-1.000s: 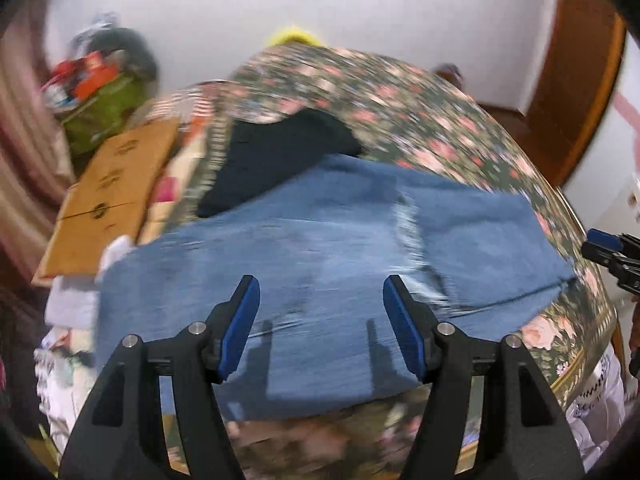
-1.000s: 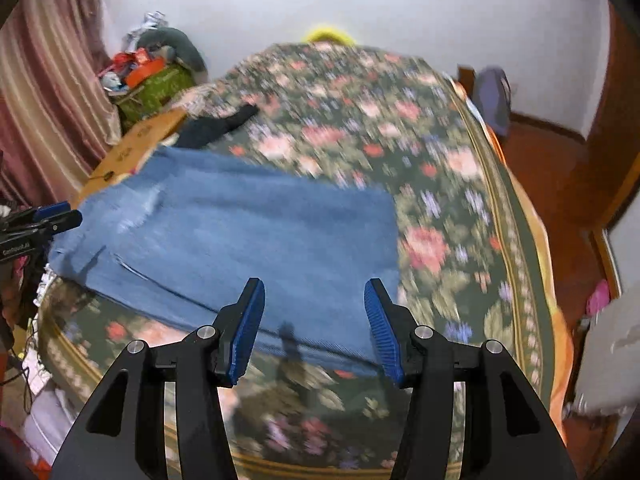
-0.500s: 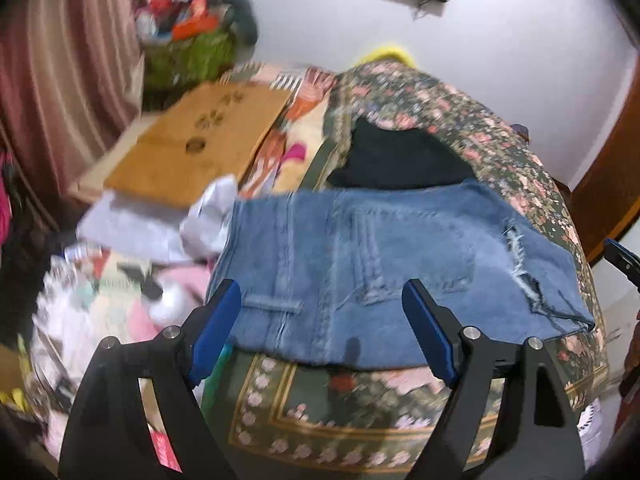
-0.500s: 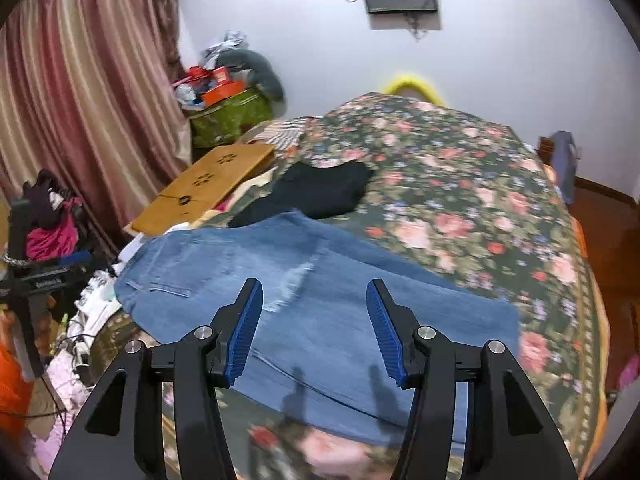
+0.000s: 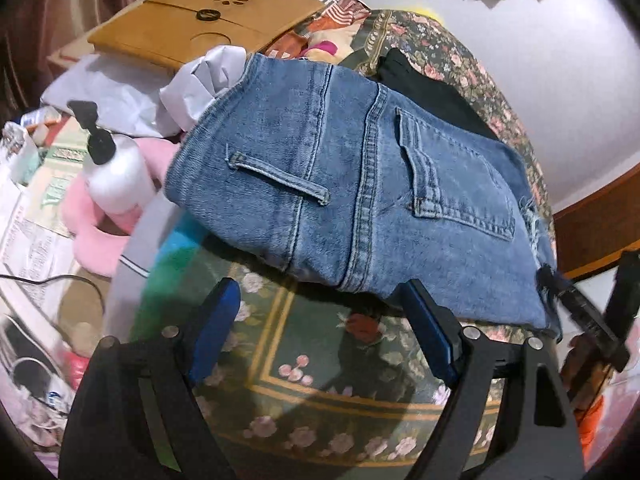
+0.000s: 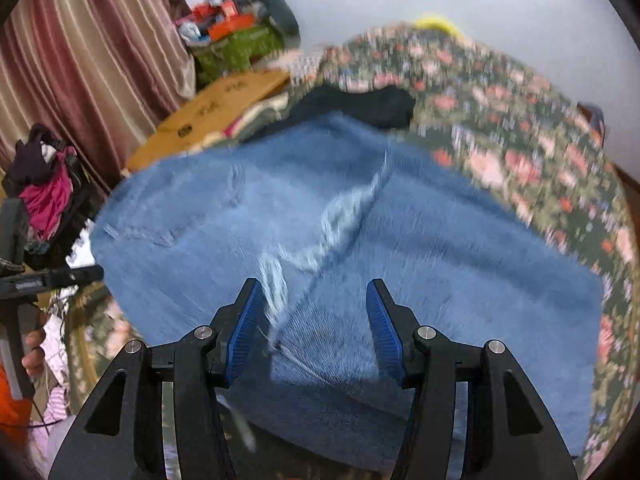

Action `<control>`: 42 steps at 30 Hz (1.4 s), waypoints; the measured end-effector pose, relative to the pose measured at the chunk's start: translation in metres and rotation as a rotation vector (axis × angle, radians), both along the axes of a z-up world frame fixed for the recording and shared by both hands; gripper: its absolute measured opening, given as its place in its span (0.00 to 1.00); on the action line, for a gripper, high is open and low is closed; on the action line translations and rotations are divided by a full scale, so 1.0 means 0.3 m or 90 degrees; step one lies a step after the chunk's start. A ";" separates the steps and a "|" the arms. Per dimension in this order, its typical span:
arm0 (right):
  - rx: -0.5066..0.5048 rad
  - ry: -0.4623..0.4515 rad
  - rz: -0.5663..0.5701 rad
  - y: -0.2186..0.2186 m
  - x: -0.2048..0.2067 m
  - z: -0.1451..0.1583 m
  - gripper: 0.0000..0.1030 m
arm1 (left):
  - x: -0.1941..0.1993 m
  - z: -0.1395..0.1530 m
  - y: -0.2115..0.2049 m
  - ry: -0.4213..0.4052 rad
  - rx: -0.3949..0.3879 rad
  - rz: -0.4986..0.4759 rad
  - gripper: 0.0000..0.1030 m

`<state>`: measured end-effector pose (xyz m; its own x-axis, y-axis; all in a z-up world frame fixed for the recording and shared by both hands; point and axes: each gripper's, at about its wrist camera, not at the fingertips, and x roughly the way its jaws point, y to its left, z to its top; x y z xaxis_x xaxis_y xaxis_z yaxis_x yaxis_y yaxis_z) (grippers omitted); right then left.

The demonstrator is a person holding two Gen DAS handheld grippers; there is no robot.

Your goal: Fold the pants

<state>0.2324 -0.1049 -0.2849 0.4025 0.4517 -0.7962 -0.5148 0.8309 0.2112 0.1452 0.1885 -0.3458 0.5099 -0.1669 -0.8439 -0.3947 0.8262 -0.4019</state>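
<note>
Blue jeans [image 5: 360, 184] lie folded lengthwise on the flowered bedspread [image 5: 320, 384], back pocket and belt loop up, waist toward the left. My left gripper [image 5: 318, 296] is open wide at the near edge of the waist end, with nothing between its pads. In the blurred right wrist view the jeans [image 6: 440, 240] fill the middle. My right gripper [image 6: 313, 286] hovers open over the frayed rip [image 6: 332, 216], which runs up between its fingers. The pads are not pressing on the cloth. The left gripper's black body [image 6: 52, 276] shows at the left edge.
A black garment [image 5: 428, 92] lies behind the jeans. Left of the bed are a brown board [image 5: 208, 12], a white pump bottle [image 5: 116, 168], a pink cushion [image 5: 100, 240] and white paper [image 5: 120, 88]. A striped curtain [image 6: 80, 60] hangs at the far left.
My left gripper swung left along the jeans to the waist end, came lower and opened wider. My right gripper moved left from the leg end to the ripped part, closer to the cloth.
</note>
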 end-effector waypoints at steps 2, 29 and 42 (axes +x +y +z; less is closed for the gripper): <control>0.000 0.005 0.008 0.001 0.002 0.007 0.52 | 0.017 -0.009 0.000 -0.013 -0.039 -0.001 0.81; 0.003 0.006 0.016 0.006 0.010 0.001 0.56 | 0.136 0.052 0.031 -0.045 0.017 0.109 0.22; 0.073 -0.031 -0.078 -0.196 0.009 0.124 0.55 | 0.175 0.392 -0.071 -0.174 0.112 0.049 0.16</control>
